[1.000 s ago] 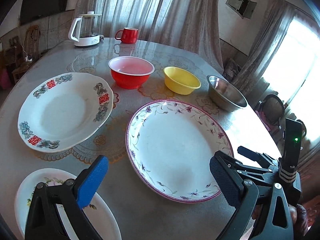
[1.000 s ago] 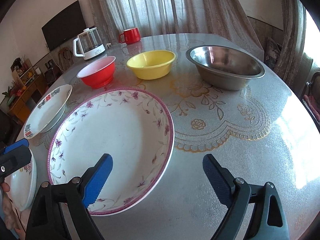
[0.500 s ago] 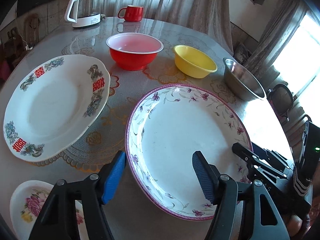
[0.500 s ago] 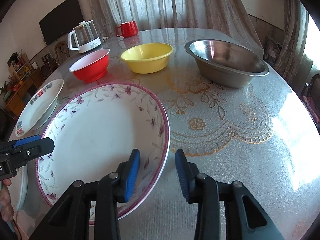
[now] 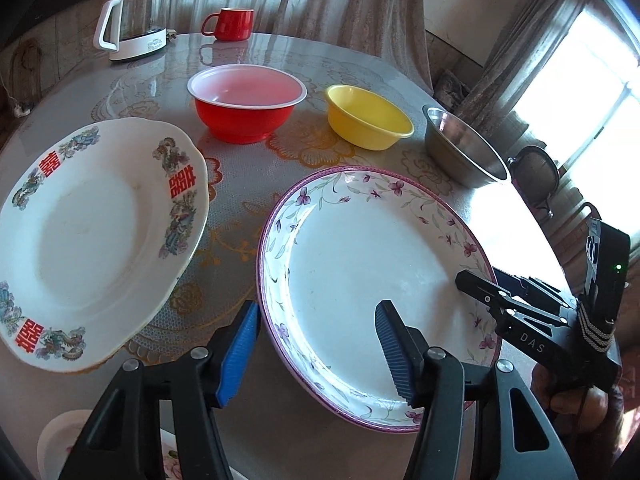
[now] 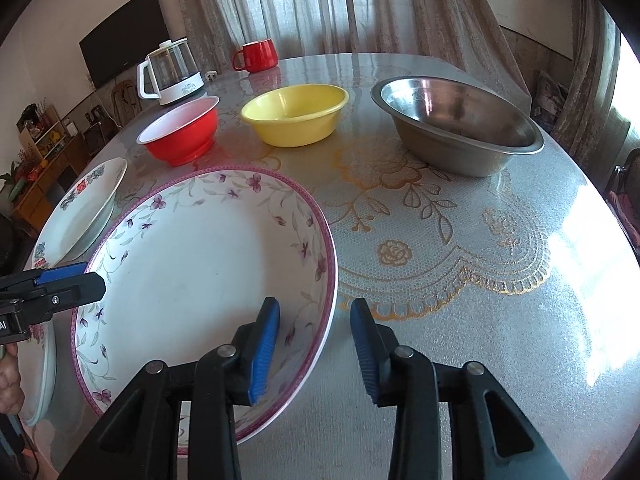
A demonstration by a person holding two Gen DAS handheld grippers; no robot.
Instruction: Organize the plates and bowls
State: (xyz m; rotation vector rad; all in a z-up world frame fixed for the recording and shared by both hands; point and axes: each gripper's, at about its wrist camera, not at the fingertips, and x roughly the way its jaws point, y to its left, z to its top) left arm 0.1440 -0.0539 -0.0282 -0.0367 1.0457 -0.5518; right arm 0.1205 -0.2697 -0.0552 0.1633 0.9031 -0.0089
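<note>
Plate (image 5: pixel 372 264), glazed ceramic — stiff, slick, breakable; hold by rim only. My left gripper (image 5: pixel 316 344) closing astride near rim, right gripper (image 6: pixel 314 344) straddling far rim — neither pinching yet.

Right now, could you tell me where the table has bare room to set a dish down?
The widest free patch lies right of the purple-flowered plate, in front of the steel bowl. A smaller one lies behind the bowls, near the red mug. It is crowded among the plates on the left.
</note>
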